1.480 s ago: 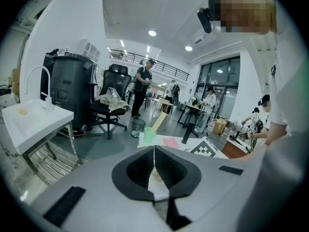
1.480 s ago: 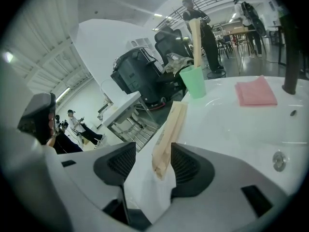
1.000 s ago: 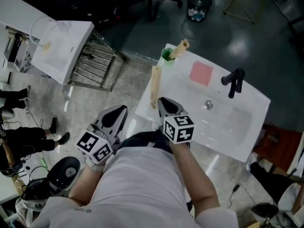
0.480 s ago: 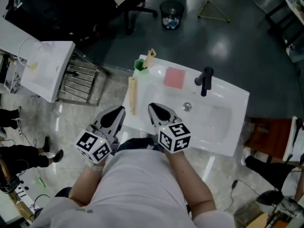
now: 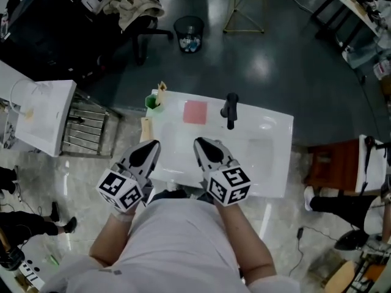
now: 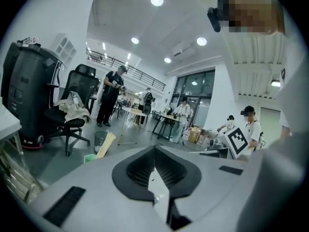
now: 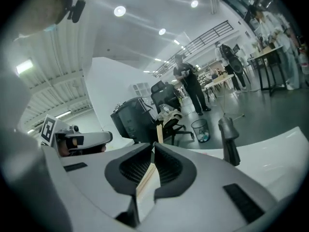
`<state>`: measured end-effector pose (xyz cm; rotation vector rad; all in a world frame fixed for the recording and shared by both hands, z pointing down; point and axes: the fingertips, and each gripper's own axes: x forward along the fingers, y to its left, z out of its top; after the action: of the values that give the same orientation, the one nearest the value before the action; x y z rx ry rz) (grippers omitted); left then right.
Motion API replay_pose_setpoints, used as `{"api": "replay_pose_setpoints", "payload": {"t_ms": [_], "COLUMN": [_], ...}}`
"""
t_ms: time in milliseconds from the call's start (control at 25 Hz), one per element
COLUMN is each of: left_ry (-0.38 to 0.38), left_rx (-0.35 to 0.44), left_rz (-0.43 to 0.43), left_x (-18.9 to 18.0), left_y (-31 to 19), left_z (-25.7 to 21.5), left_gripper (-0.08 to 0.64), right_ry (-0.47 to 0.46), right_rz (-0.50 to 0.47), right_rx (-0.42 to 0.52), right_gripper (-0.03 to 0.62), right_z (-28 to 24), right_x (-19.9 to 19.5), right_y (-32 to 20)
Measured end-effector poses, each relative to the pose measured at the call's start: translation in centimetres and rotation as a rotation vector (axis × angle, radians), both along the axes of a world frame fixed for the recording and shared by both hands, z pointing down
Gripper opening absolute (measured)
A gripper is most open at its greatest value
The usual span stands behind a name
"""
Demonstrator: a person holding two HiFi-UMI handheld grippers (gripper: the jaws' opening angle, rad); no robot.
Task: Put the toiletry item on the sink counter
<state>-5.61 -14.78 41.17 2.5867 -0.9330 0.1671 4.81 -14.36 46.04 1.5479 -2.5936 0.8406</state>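
At 9 o'clock in the head view stands a second white basin unit [image 5: 38,116] with a metal rack [image 5: 85,130] beside it, well apart from the work. The left gripper [image 5: 151,145] hovers over the near-left corner of the sink counter [image 5: 278,182]. In its own view the jaws meet at the tips with nothing between them, and only white counter shows through the slot below.

The beige toiletry item [image 5: 145,129] lies flat along the counter's left edge, at 11 o'clock from the left gripper's tip and free of both grippers. Just beyond it, on the far-left corner, a green cup [image 5: 151,102] holds a beige stick [image 5: 162,88]. At 2 o'clock from the cup a pink square [image 5: 195,112] lies flat on the counter's back strip.

The right gripper [image 5: 203,143] hovers over the counter's near middle. Its jaws are drawn fully together and grip nothing, and a beige strip shows through the slot under the tips. At 1 o'clock from it stands the black faucet [image 5: 230,110], with the basin [image 5: 259,152] to the right.
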Motion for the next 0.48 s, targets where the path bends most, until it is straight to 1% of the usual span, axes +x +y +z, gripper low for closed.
{"api": "replay_pose_setpoints", "payload": {"t_ms": [280,480], "left_ry": [0.023,0.047], "left_rx": [0.040,0.077], "left_rz": [0.053,0.080], "left_x": [3.0,5.1], "left_y": [-1.1,-1.8], "left_z": [-2.0,-3.8], "left_gripper": [0.018,0.018], "right_ry": [0.037,0.059], "right_rz": [0.090,0.116], "right_rx": [0.091,0.154], "right_gripper": [0.035,0.035], "right_z": [-4.2,-6.4], "right_x": [4.8,6.7], "right_y": [0.3,0.6]}}
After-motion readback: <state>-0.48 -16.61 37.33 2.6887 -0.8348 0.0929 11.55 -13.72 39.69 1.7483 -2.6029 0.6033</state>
